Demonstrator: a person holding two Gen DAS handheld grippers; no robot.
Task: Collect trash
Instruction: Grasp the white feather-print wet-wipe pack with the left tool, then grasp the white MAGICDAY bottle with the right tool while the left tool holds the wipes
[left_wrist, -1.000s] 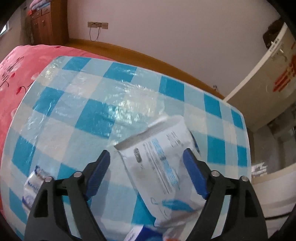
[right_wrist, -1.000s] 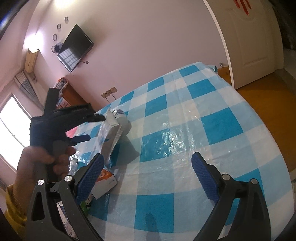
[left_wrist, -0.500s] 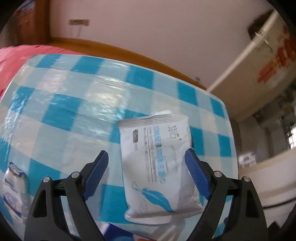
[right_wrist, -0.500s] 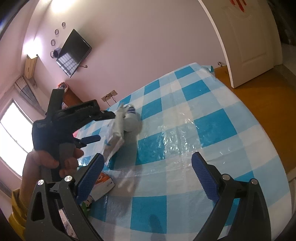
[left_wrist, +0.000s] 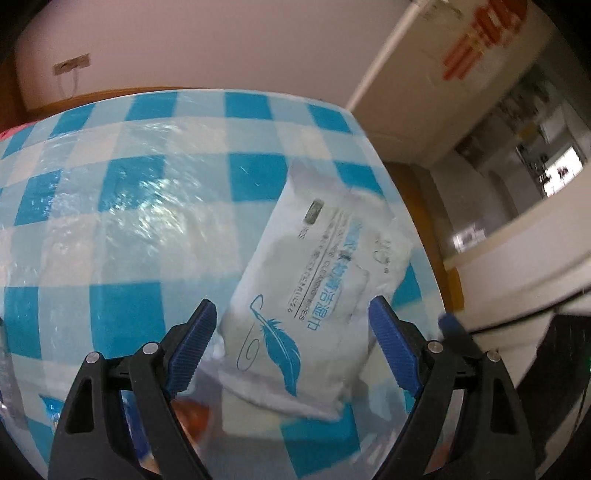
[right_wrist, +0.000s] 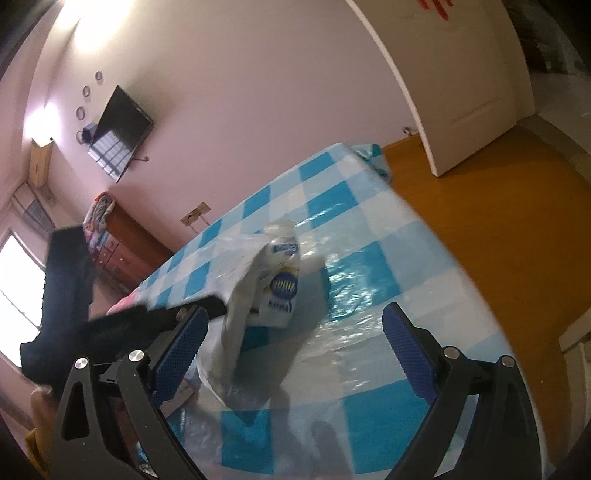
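Observation:
A white wipes pack (left_wrist: 314, 291) with a blue feather print hangs tilted between the pads of my left gripper (left_wrist: 291, 306), a little above the blue-checked table (left_wrist: 122, 229). The jaws stand wide, and both pads sit against the pack's sides. In the right wrist view the same pack (right_wrist: 240, 314) is edge-on at the tip of the left gripper (right_wrist: 110, 325). A small white bottle (right_wrist: 282, 284) with a blue and yellow label is just behind the pack. My right gripper (right_wrist: 293, 321) is open and holds nothing. It is close in front of the pack.
The table's right edge (right_wrist: 461, 266) drops to a wooden floor (right_wrist: 517, 206) and a white door (right_wrist: 461, 74). Something orange (left_wrist: 192, 410) lies on the table under the left fingers. A hand (right_wrist: 40, 402) holds the left gripper. A wooden cabinet (right_wrist: 125, 243) stands by the far wall.
The left gripper swung toward the table's right edge and rolled, and the pack between its jaws now leans the other way. The right gripper drew closer to the pack.

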